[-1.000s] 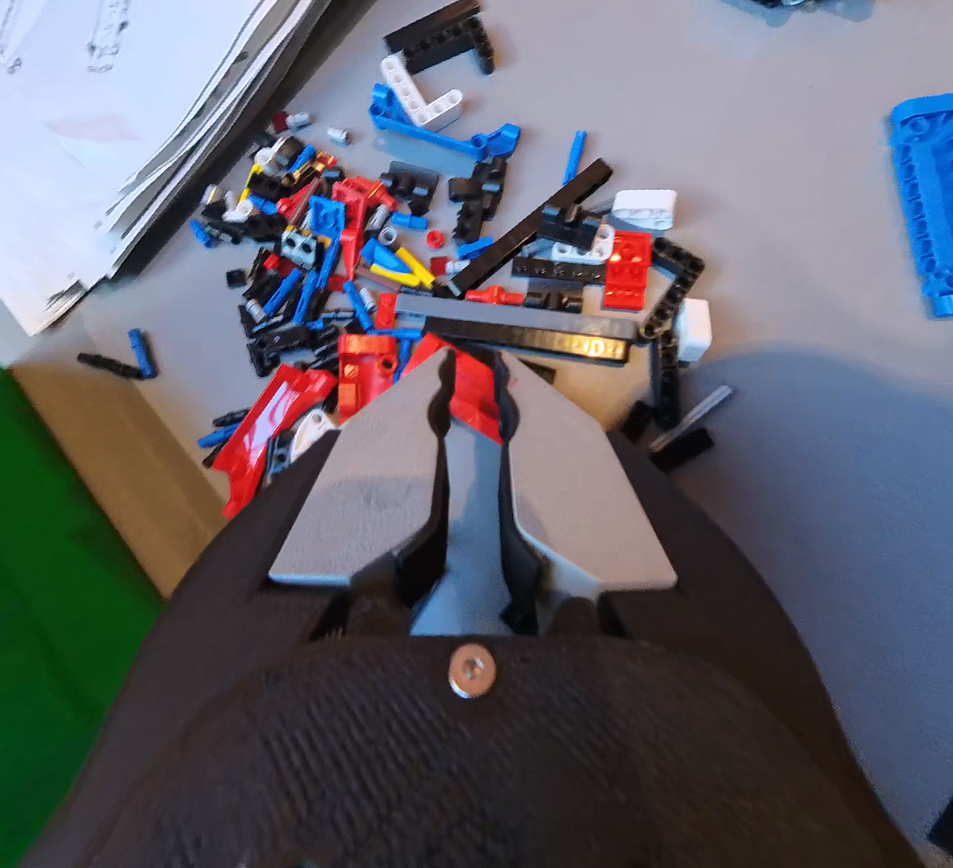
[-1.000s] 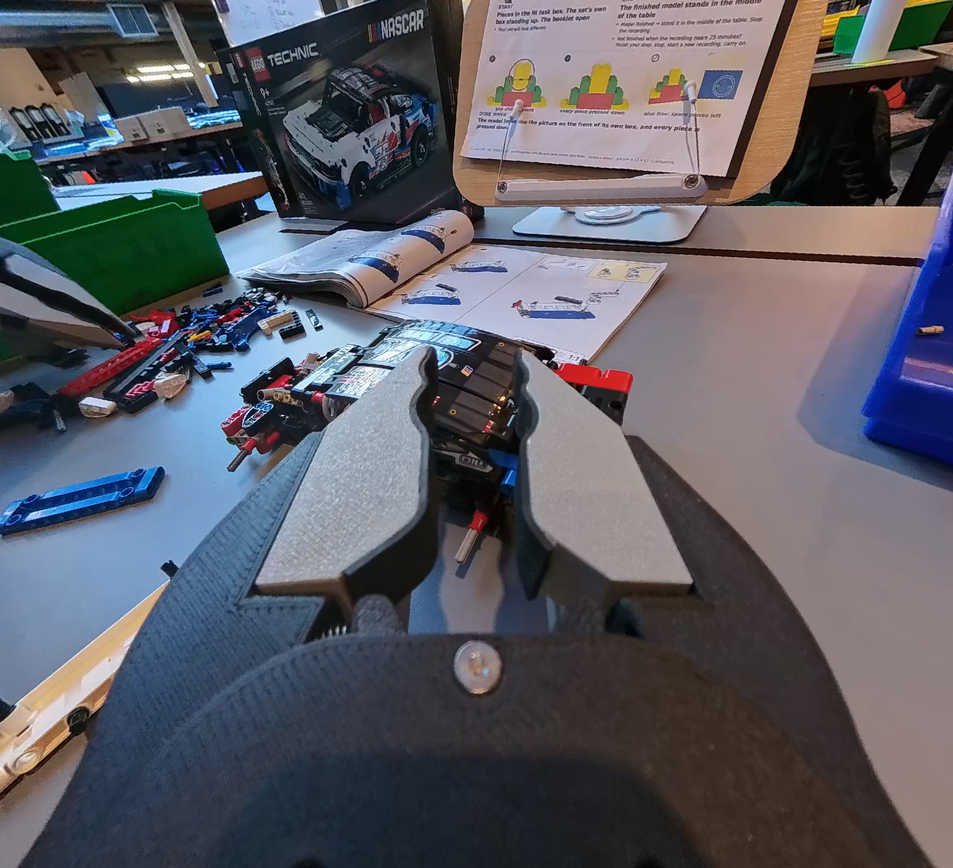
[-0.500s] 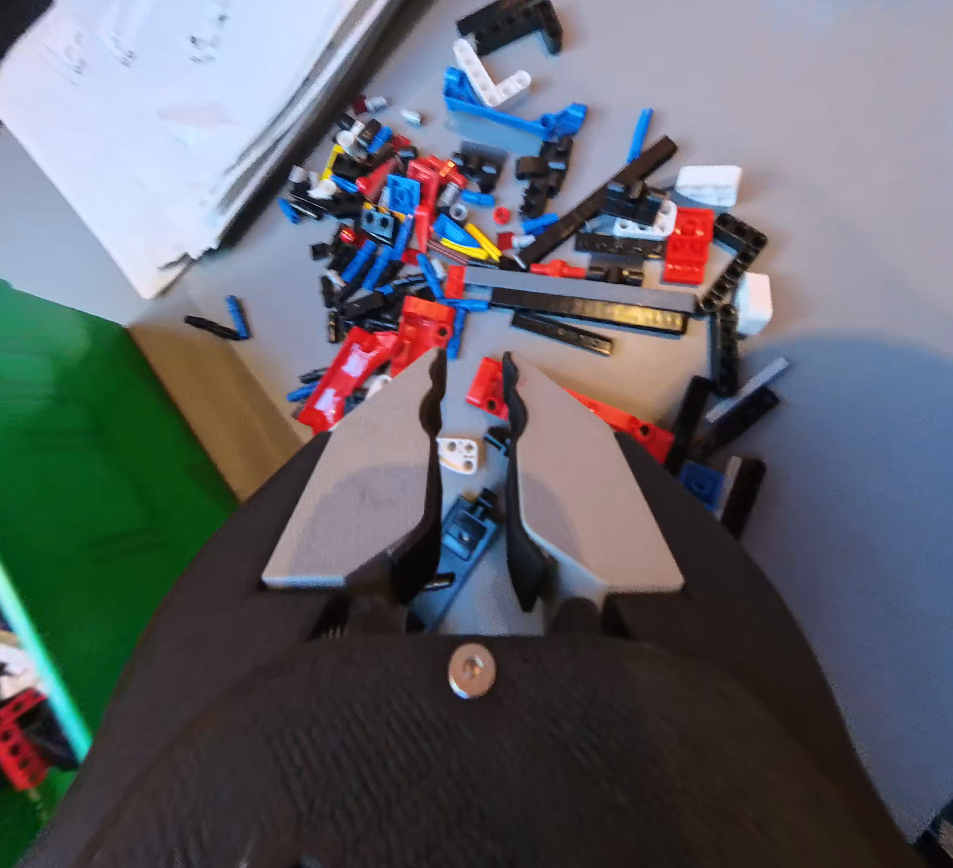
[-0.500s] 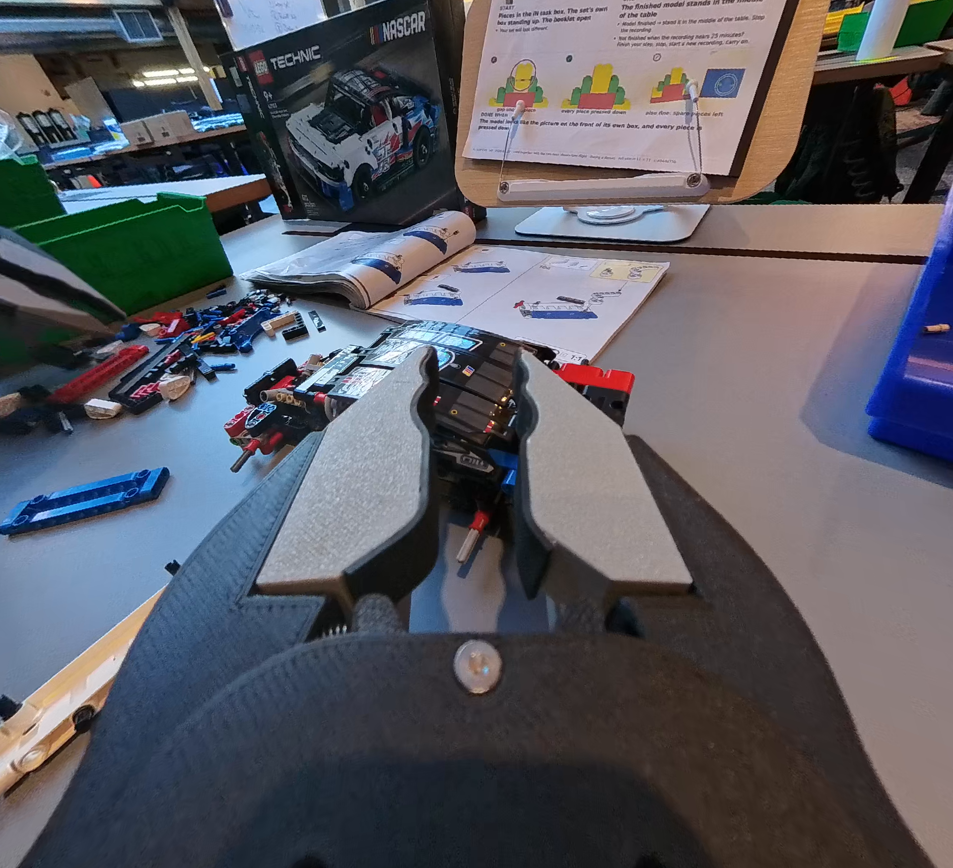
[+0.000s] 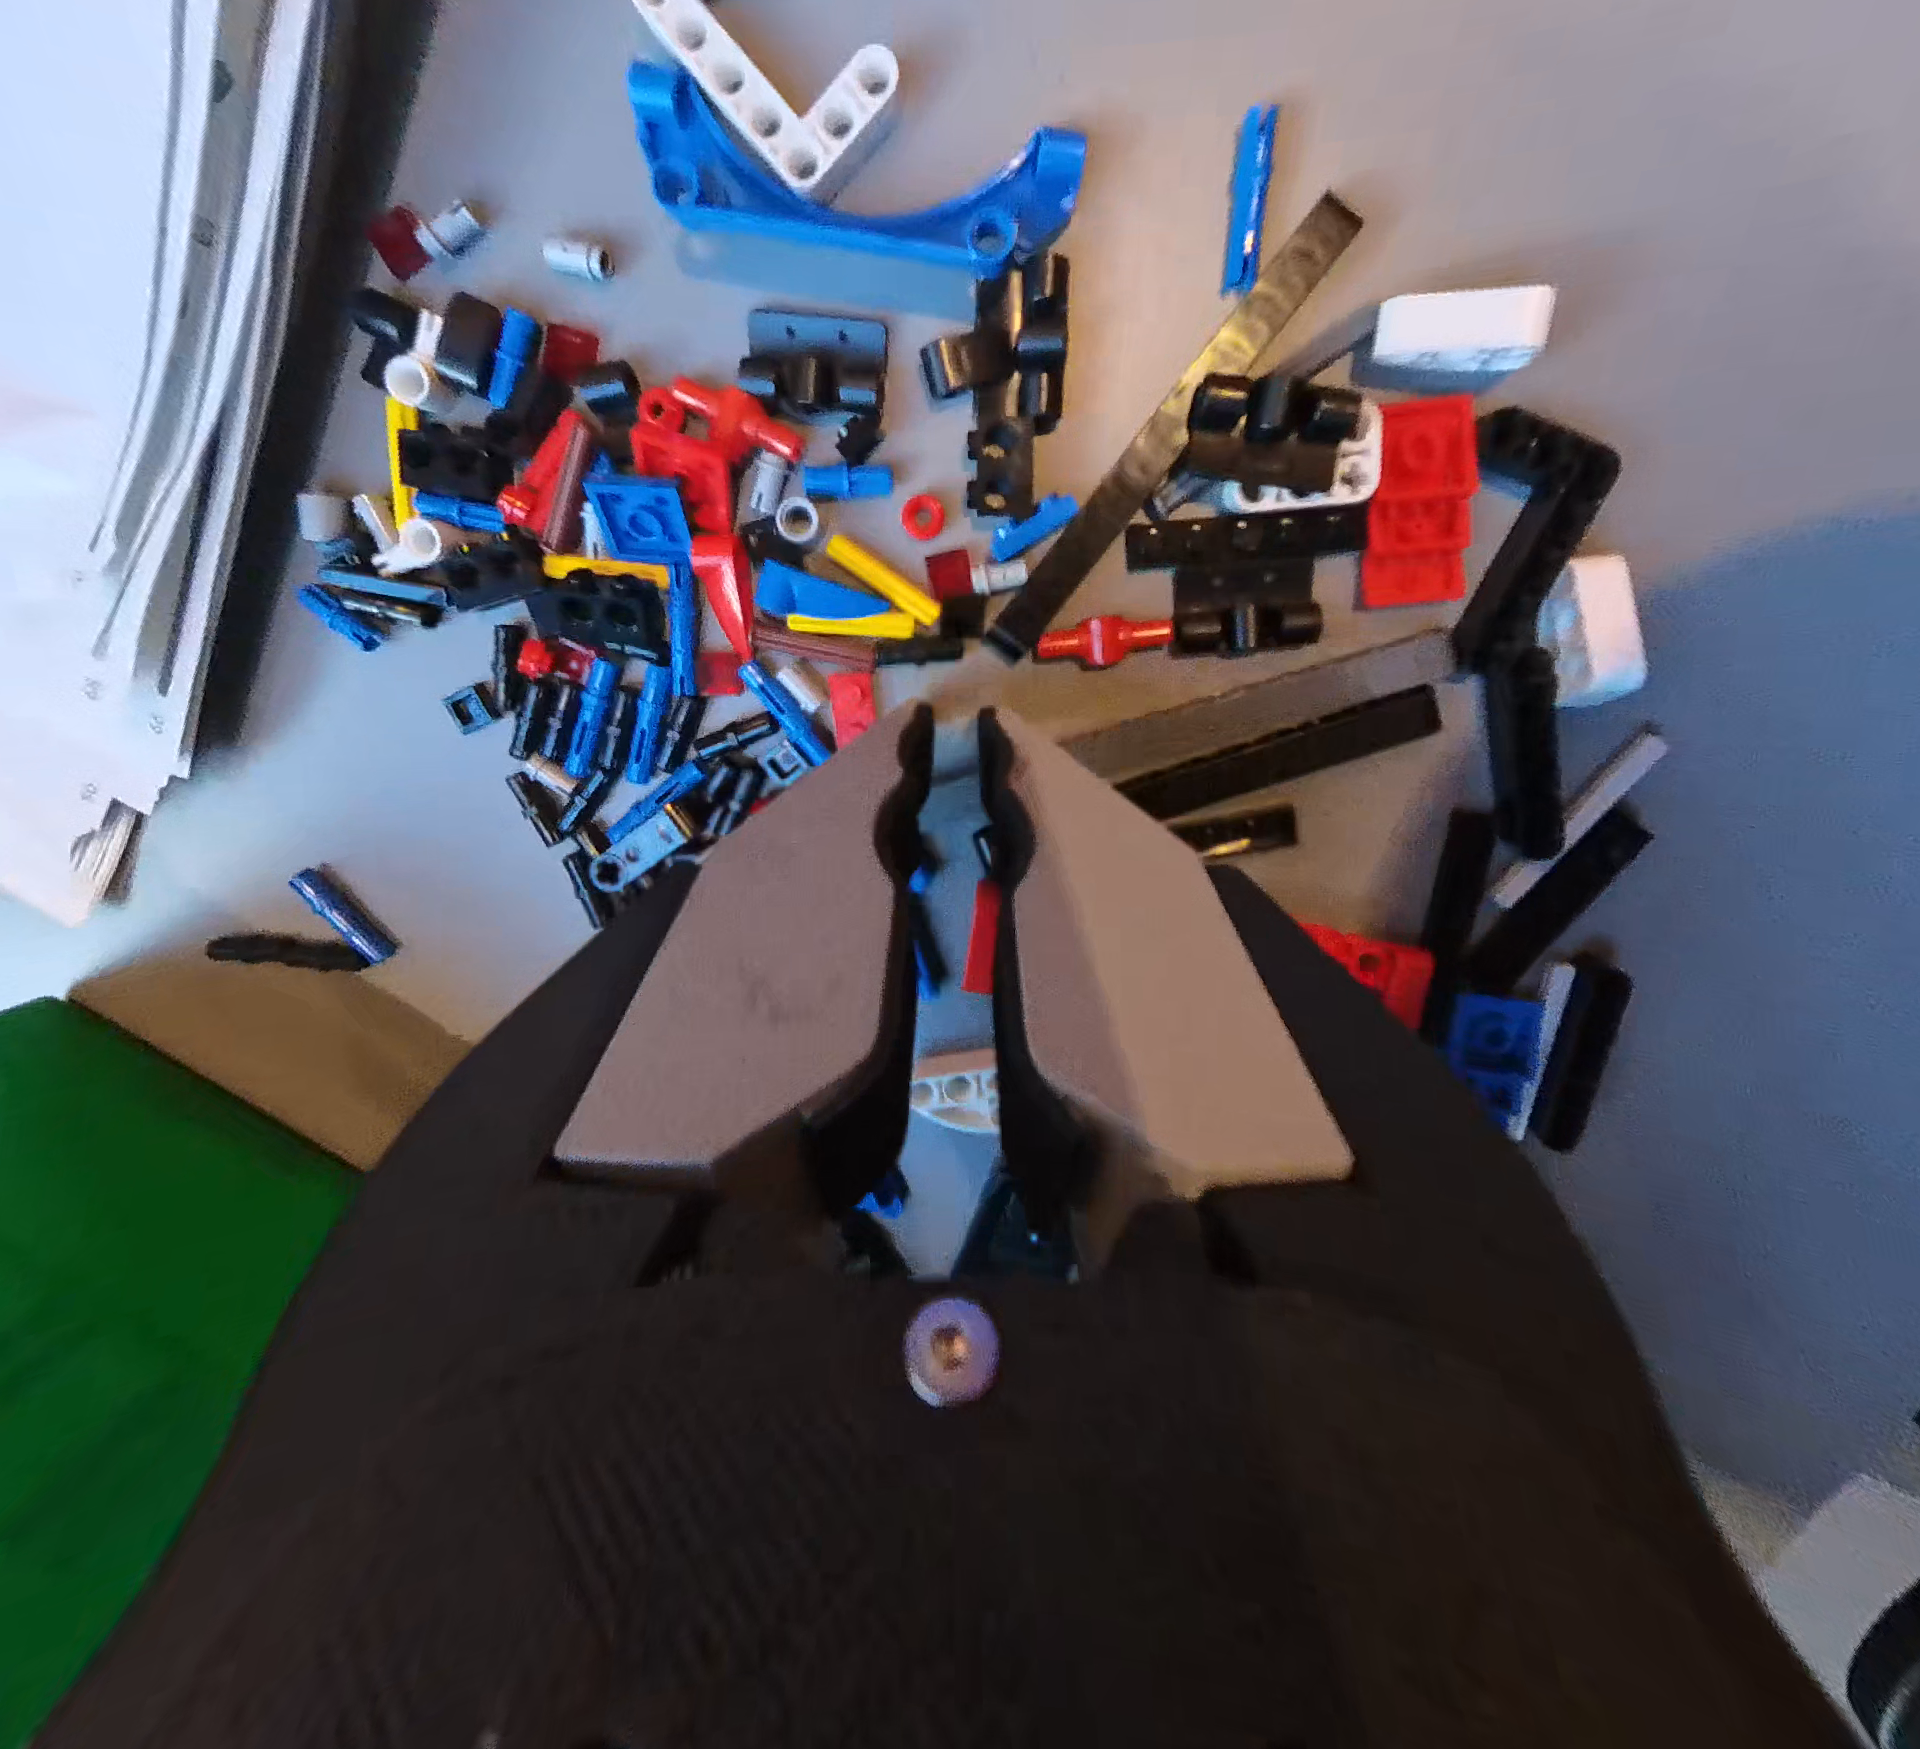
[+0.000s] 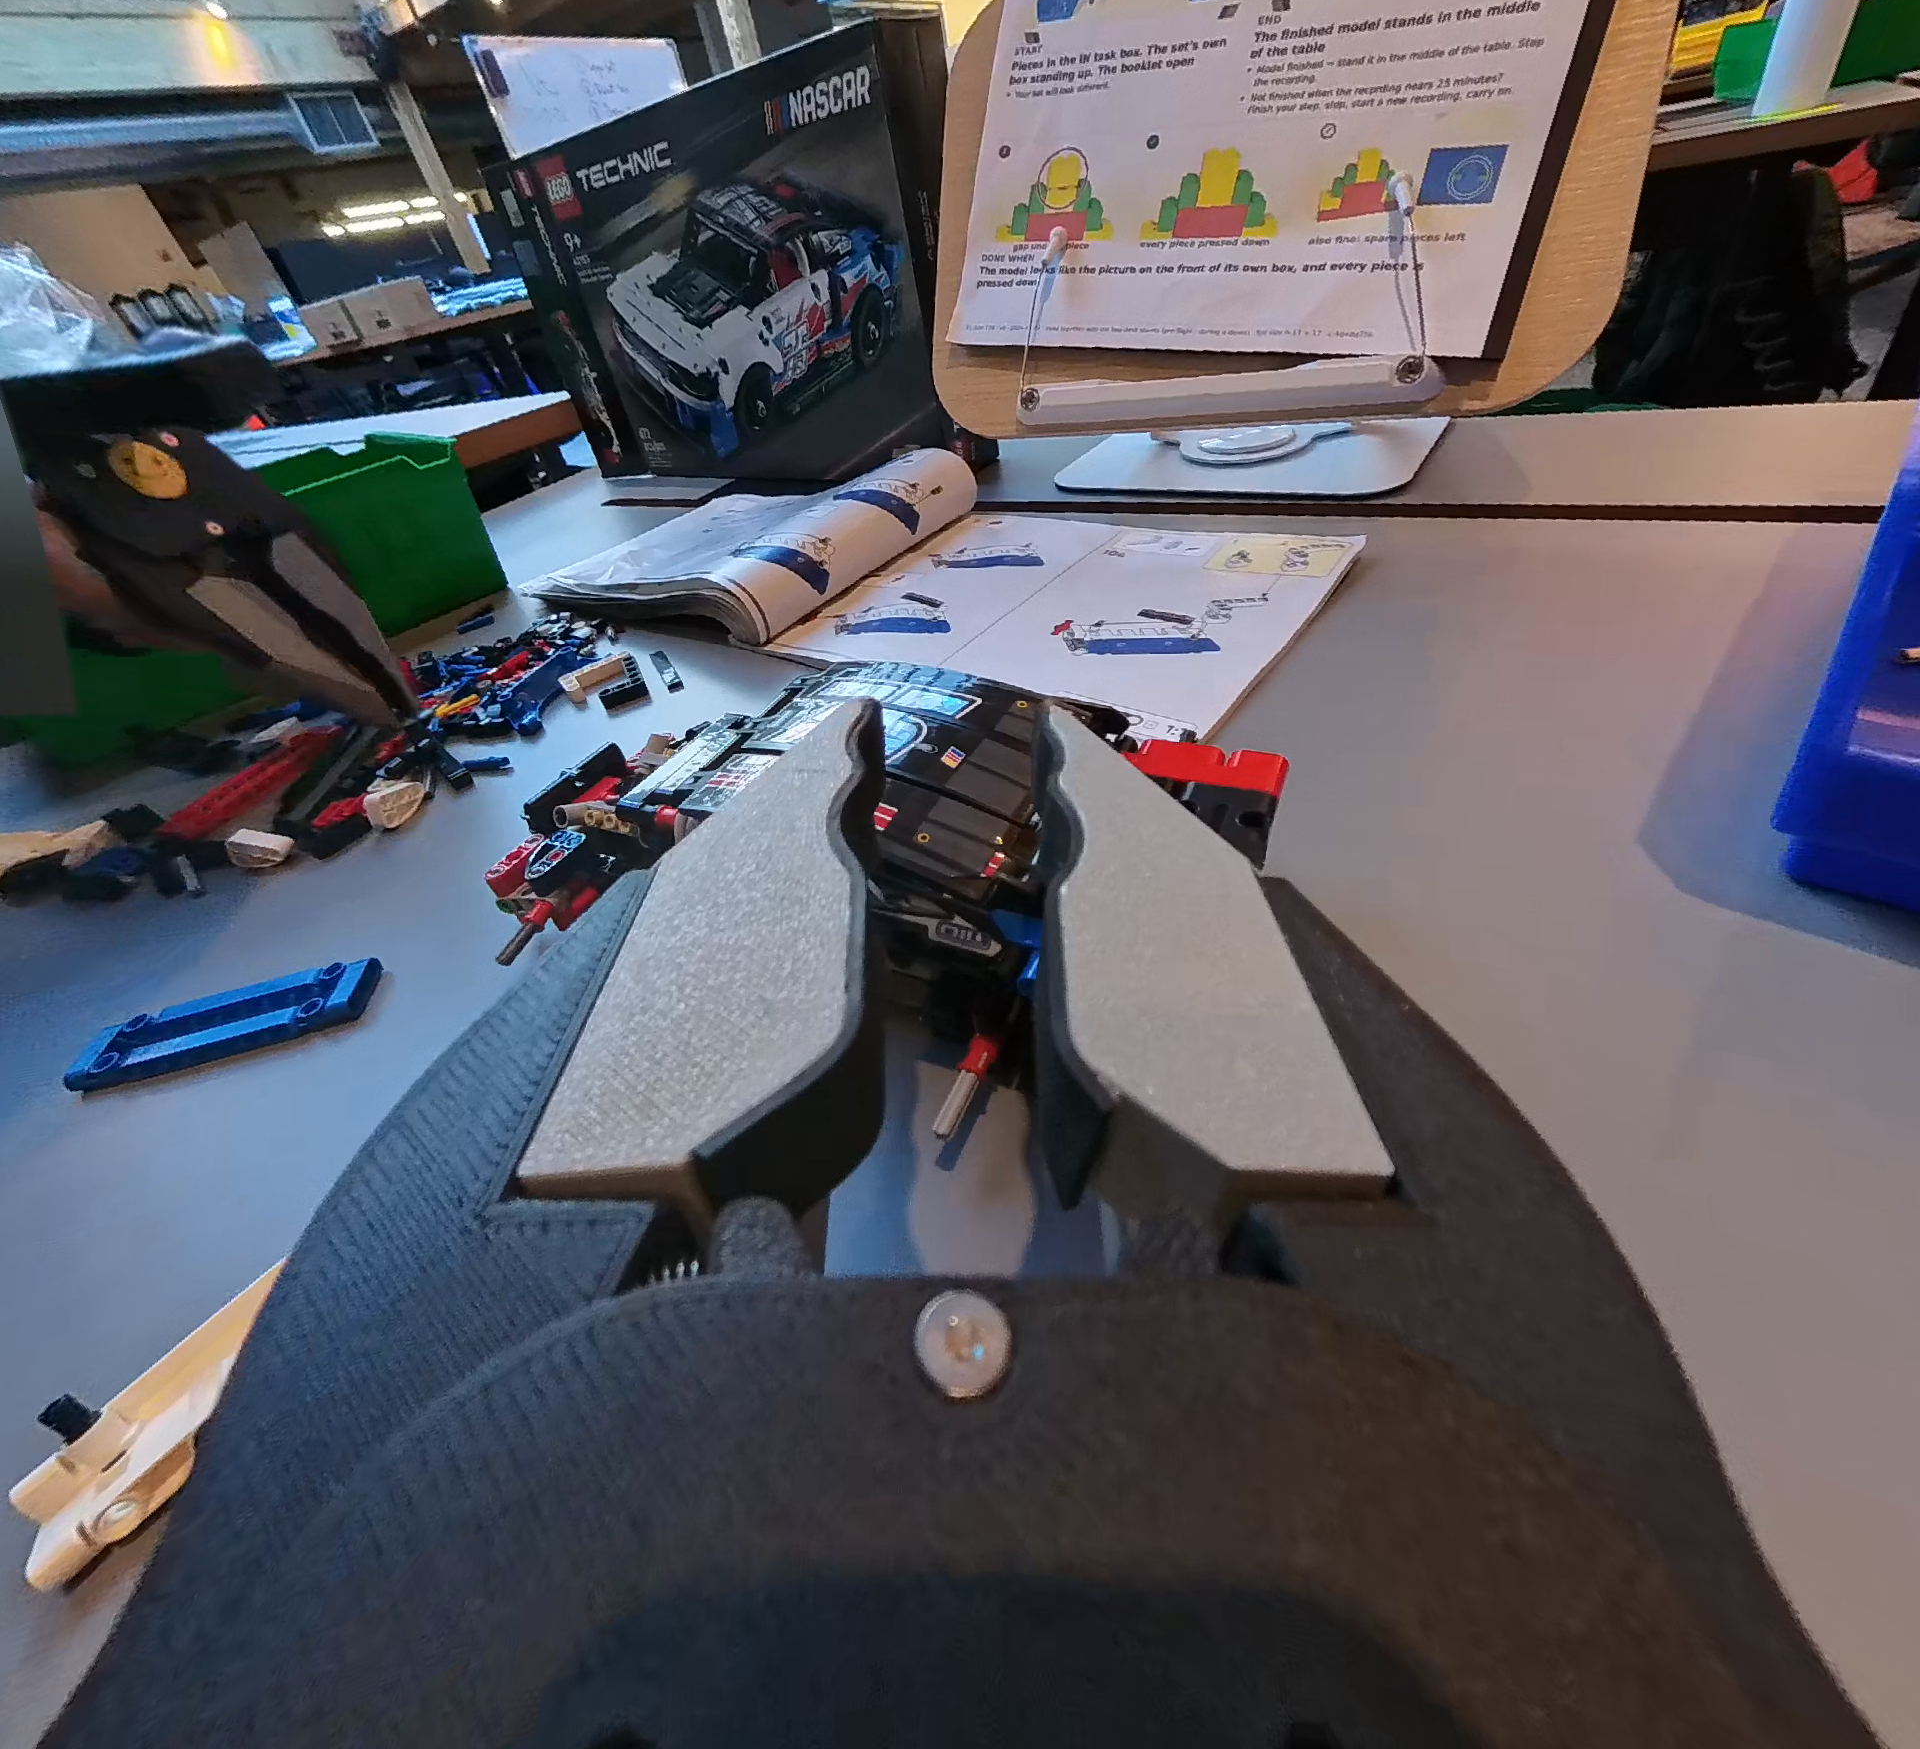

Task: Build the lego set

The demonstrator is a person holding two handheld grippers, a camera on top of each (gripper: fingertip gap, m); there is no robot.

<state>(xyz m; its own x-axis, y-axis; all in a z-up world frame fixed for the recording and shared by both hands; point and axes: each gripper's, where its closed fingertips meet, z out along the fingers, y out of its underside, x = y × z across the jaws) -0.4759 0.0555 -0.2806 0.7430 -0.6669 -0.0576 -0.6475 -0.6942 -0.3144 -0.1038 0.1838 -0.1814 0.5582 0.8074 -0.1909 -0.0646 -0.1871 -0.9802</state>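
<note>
A pile of loose lego pieces (image 5: 727, 556), red, blue, black and yellow, lies on the grey table. My left gripper (image 5: 951, 728) points down at the pile's near edge, closed to a thin slit, and I see nothing between its tips. It also shows in the right wrist view (image 6: 400, 712), with its tips in the pile. My right gripper (image 6: 956, 743) straddles the part-built black car model (image 6: 956, 806), and its fingers press the model's sides. A red axle piece (image 6: 971, 1065) sticks out under it.
An open instruction booklet (image 6: 1039, 587) lies behind the model, with the set's box (image 6: 727, 265) and a sheet stand (image 6: 1247, 141) farther back. A green bin (image 6: 395, 525) is at the left and a blue bin (image 6: 1860, 764) at the right. A blue panel (image 6: 223, 1024) lies near front left. The left gripper's tips are roughly 40 cm from the right gripper's. My left gripper's tips are some 20 cm from the blue panel (image 6: 223, 1024).
My left gripper has moved down and forward into the pile and its fingers have closed from a wider gap to a slit. The right gripper and the model have stayed put.
</note>
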